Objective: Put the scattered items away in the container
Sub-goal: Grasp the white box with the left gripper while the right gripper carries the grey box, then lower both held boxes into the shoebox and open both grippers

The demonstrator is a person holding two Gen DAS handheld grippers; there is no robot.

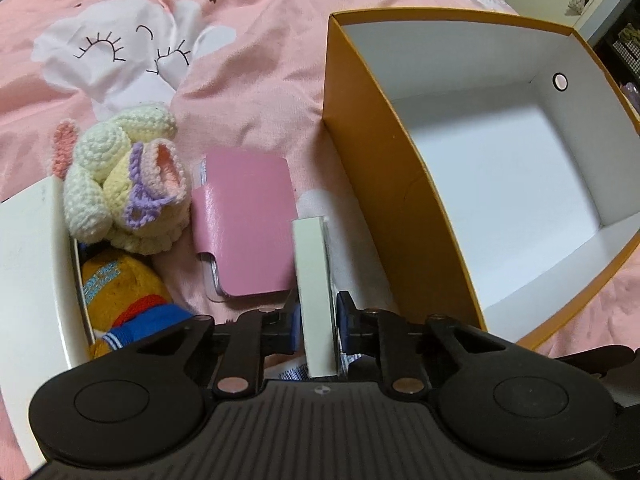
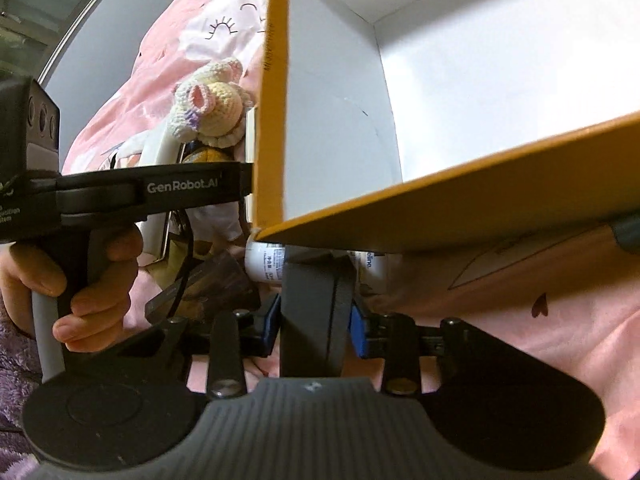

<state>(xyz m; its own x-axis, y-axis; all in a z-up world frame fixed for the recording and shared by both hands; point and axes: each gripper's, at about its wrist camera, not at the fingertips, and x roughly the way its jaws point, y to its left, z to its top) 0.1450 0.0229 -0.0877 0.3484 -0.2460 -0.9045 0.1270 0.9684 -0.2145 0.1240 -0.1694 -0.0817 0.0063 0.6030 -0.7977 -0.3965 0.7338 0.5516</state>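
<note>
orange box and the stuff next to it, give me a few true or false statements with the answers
1. The orange box has nothing inside it. True.
2. The left gripper is open and holds nothing. False: its fingers are shut on a thin white box.
3. The pink wallet lies on the bedsheet outside the box. True.
4. The crochet bunny sits in the orange box. False: it lies on the bedsheet, left of the wallet.
5. The right gripper grips a dark flat object. True.
</note>
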